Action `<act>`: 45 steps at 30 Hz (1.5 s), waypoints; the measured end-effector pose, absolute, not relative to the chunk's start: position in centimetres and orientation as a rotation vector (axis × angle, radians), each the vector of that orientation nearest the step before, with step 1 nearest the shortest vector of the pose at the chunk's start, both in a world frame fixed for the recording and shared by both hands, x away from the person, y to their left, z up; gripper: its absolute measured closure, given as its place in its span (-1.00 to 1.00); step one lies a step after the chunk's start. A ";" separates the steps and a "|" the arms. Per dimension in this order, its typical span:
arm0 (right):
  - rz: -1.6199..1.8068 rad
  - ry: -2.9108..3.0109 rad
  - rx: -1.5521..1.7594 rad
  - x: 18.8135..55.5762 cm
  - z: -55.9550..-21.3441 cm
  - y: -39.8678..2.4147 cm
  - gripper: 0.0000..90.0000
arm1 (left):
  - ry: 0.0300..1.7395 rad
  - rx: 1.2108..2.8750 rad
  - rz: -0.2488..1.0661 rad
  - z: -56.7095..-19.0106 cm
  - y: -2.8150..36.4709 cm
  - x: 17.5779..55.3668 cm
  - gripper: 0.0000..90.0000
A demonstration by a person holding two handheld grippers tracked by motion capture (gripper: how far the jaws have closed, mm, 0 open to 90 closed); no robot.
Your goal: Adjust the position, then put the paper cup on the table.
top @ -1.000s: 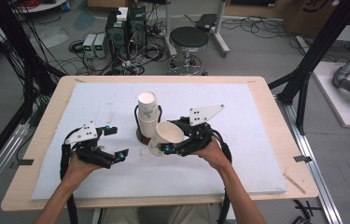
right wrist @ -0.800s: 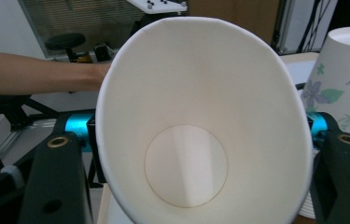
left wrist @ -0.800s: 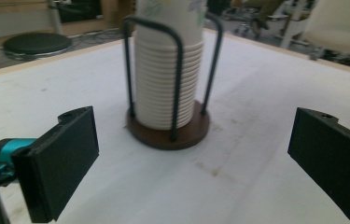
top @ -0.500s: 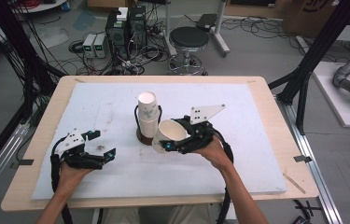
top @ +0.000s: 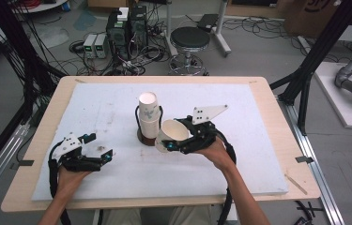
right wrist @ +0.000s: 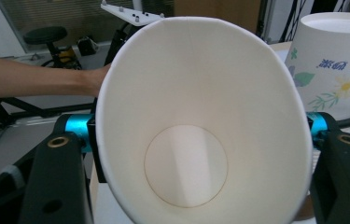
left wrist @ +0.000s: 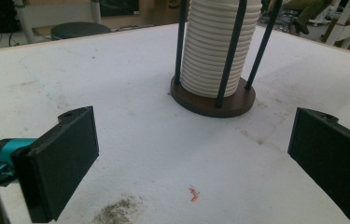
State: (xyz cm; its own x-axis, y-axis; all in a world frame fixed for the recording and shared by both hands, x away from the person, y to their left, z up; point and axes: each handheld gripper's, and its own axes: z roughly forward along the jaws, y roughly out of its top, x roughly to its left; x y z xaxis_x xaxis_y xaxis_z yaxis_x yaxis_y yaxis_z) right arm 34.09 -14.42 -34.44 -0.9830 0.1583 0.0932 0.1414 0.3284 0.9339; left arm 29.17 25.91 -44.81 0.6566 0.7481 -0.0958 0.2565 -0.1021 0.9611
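Right gripper [top: 173, 146] clenched on cup [top: 172, 136], beside stack [top: 148, 117] at table centre. Left gripper [top: 99, 147] released, near front-left corner. Best kept gently squeezed, cup carried clear of stack.

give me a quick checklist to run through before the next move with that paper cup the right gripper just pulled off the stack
1. Right gripper shut on the paper cup: ok.
2. Cup squeezed out of round in the right gripper view: not ok.
3. Cup free of the cup stack: ok.
4. Stack seated upright in its holder: ok.
5. Left gripper open, holding nothing, apart from the stack: ok.
6. White table cover bare in front of the held cup for setting it down: ok.
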 end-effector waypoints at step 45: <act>1.640 2.554 0.314 34.2 -35.2 -13.6 -0.25 | 0.856 1.645 0.524 -45.5 26.3 29.1 -0.96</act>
